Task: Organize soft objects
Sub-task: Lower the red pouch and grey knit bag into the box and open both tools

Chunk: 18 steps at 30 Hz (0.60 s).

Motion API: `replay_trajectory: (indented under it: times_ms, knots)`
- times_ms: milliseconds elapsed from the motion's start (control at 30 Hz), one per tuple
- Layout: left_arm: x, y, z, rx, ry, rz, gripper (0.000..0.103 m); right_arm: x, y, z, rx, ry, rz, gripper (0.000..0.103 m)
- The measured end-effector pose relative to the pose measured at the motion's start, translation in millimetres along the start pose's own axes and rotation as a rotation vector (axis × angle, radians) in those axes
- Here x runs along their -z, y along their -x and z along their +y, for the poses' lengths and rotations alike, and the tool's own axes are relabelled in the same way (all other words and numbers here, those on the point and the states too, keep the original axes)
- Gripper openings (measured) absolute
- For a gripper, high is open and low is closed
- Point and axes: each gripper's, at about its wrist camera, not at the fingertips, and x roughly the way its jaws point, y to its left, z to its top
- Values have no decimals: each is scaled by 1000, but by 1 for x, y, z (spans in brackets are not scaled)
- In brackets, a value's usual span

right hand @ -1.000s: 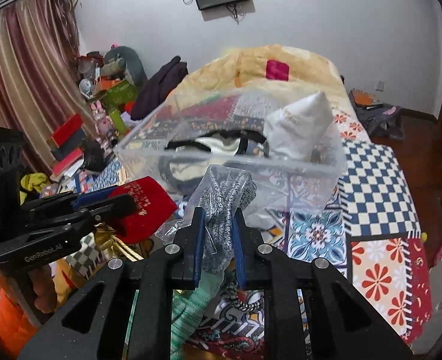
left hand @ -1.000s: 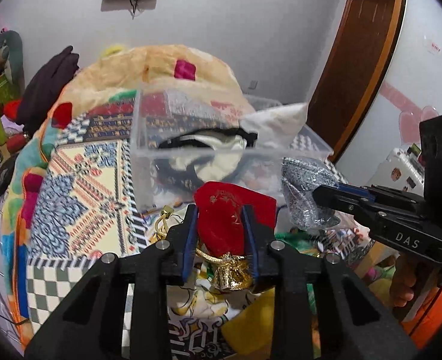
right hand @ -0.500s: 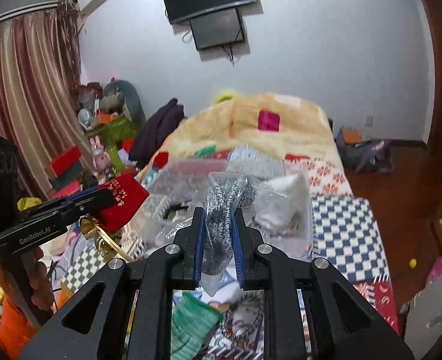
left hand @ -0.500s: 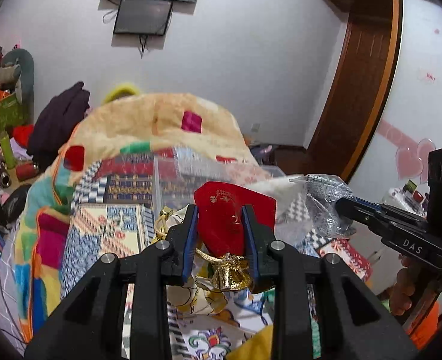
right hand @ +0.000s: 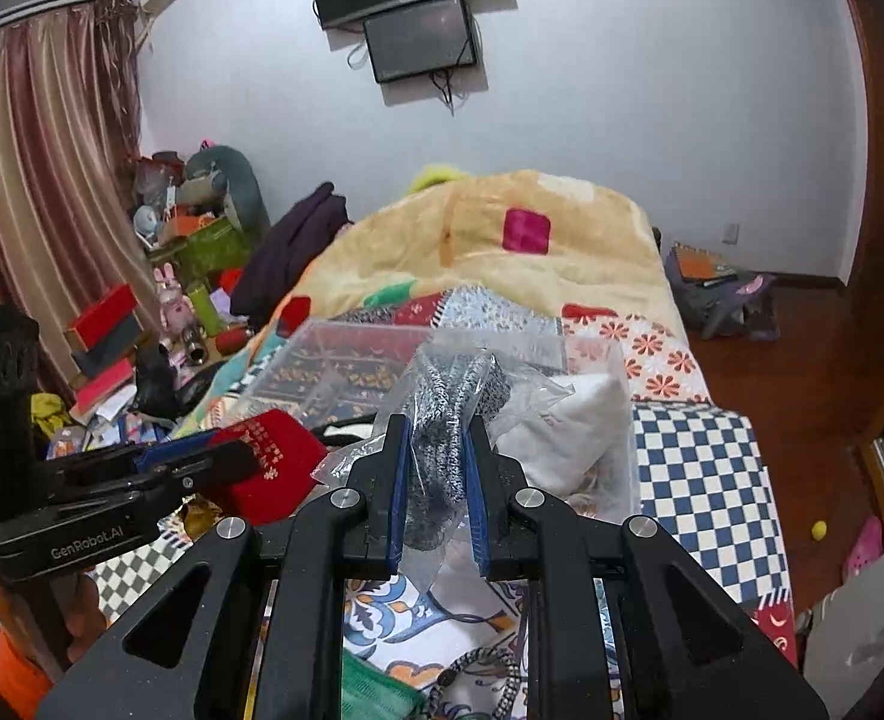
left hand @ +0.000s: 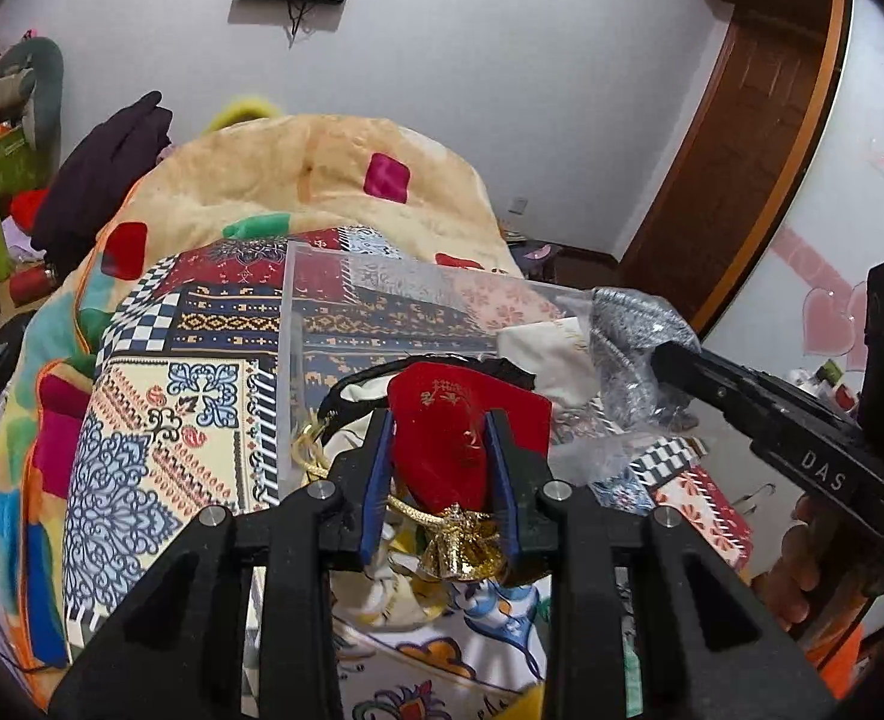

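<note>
The left claw (left hand: 442, 450) grips a red pouch (left hand: 463, 420), its 2 blue-padded fingers (left hand: 375, 474) pressed against the pouch's sides. Gold lettering marks the red fabric, and a gold tassel (left hand: 463, 552) hangs from the pouch's lower end between the fingers. The pouch is held in the air just in front of a clear bin (left hand: 381, 312) that sits on the bed (left hand: 171, 420).

The right claw (right hand: 435, 462) is clamped on a plastic bag (right hand: 502, 396) with a grey knit (right hand: 442, 420) rolled up inside; the bag's loose film spills out on both sides of the fingers. In the left wrist view this bag (left hand: 628, 330) is at the bin's right edge, above its rim, with the right claw (left hand: 670, 360) coming in from the right.

Inside the bin lie a white pouch (right hand: 574, 426) and a pale item with a black strap (left hand: 375, 372). In the right wrist view the red pouch (right hand: 267, 462) and left claw (right hand: 231, 462) are at the lower left, beside the bin (right hand: 345, 354).

The bed carries a patchwork quilt and, farther back, a cream blanket (right hand: 502, 222) with coloured squares. A green mesh item (right hand: 375, 690) and a speckled cord (right hand: 490, 666) lie on the quilt below the right claw. 2 dark screens (right hand: 417, 6) hang on the white wall.
</note>
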Motion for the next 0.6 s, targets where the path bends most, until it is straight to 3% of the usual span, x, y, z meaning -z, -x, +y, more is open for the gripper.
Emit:
replay_trajectory:
  times_ms: [200, 367, 600]
  knots:
    - [-6, -17, -2, -40, -6, -5, 35, 1, -17, -3, -1, -6, 45, 16]
    - [-13, -31, 6, -46, 40, 5, 54, 2, -29, -3, 4, -1, 77, 16]
    - [-13, -26, 11, -36, 52, 4, 62, 4, -42, -6, 8, -14, 126, 19]
